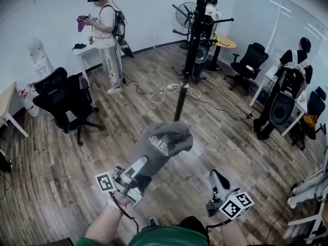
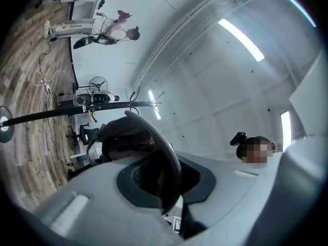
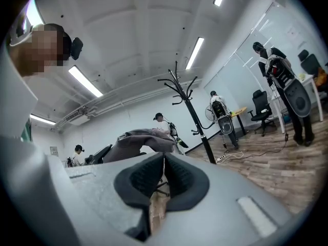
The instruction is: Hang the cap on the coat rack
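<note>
A grey cap with white lettering hangs from my left gripper, which is shut on its brim, low in the middle of the head view. In the left gripper view the dark brim runs between the pads and the crown bulges beyond. The black coat rack stands on the wood floor ahead of the cap, its hooks at the top; it also shows as a pole and in the right gripper view. My right gripper is shut and empty, low right, with the cap to its left.
A person stands by a white table at the back left, another at the right by desks. Black office chairs flank the room. A fan, a round table and floor cables lie near the rack.
</note>
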The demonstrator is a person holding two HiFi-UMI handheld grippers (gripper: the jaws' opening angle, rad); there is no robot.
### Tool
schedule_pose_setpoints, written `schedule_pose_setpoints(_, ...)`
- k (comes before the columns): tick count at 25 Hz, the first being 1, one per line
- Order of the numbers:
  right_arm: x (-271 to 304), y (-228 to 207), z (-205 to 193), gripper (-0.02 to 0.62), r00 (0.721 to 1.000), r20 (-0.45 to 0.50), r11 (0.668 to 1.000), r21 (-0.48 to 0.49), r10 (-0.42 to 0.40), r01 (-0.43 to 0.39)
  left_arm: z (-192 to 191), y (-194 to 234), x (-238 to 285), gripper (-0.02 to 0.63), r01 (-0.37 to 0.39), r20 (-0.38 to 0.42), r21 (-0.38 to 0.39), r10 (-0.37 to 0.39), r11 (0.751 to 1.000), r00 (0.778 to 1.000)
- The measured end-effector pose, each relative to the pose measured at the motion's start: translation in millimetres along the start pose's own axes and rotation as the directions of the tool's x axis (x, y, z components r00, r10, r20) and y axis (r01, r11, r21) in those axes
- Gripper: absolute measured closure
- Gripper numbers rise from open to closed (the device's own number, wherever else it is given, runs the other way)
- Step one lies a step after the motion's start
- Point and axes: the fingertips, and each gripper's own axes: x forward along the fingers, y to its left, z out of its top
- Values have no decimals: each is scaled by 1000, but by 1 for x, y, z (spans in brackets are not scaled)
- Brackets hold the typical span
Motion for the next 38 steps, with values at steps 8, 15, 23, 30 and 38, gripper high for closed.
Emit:
schedule_pose_setpoints(8,32,3,23,586,1000,18,998,-55,25,-24,49,-28,34,562,115,30,59,-117,992,993)
schedule_pose_setpoints(15,75,-39,43,586,997,33,997,-41,73,-72,72,-8,75,563,135,70,104,-143,985,987)
schedule_pose_setpoints(23,124,-104,76,586,989,35,989,-2,146,-146,98,17,134,563,138,127,188,-164,972,978)
schedule_pose_setpoints(30,151,-162,89,586,980,21,979,48,197,-198,128,24,181,563,149,192,281,-208,948,959)
schedule_pose_setpoints(38,160,-210,107,586,978,22,975,64,210,-211,147,6,225,563,259,220,346,-346,902,912)
